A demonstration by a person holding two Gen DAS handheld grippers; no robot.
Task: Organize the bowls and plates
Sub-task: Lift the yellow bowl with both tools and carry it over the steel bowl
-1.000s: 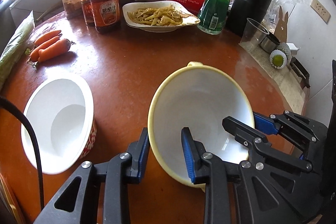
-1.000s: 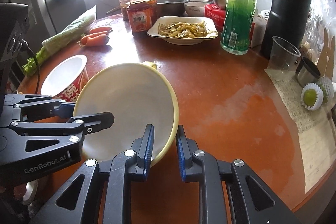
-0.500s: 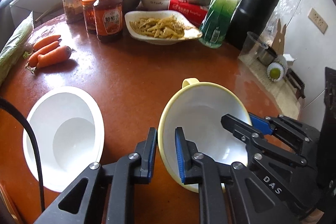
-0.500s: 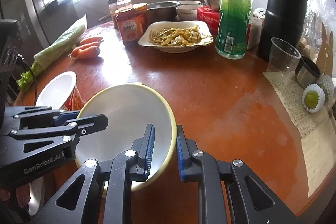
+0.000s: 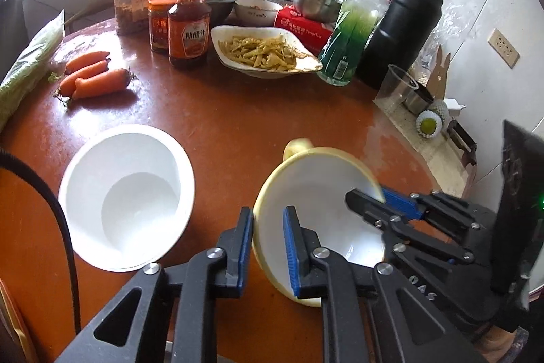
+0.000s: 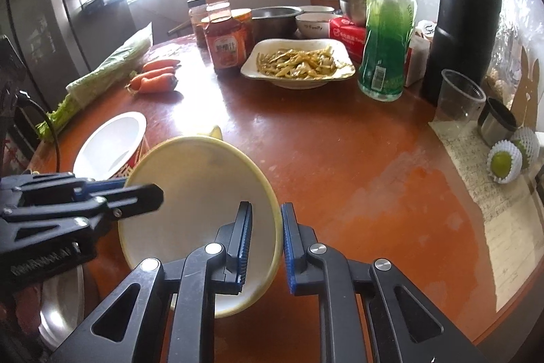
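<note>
A yellow-rimmed white bowl (image 5: pixel 319 213) with a small handle hangs tilted just above the brown round table (image 5: pixel 221 125). My left gripper (image 5: pixel 267 216) is shut on its left rim, one blue pad inside and one outside. My right gripper (image 6: pixel 267 210) is shut on the opposite rim in the same way. Each wrist view shows the other gripper across the bowl (image 6: pixel 197 193): the right gripper (image 5: pixel 374 196) and the left gripper (image 6: pixel 136 189). A white bowl (image 5: pixel 129 196) with a red patterned outside (image 6: pixel 112 142) stands on the table just left of the held one.
At the far side stand a plate of yellow food (image 5: pixel 265 53), a sauce bottle (image 5: pixel 188 36), jars, steel bowls, a green bottle (image 5: pixel 353 46) and a black flask (image 5: pixel 401 29). Carrots (image 5: pixel 91 77) and leafy greens lie left. A plastic cup (image 5: pixel 396 87) and netted fruit sit right.
The left jaws closed from wide apart onto the bowl's rim. Both grippers then rose with the yellow bowl, which came off the table and tilted.
</note>
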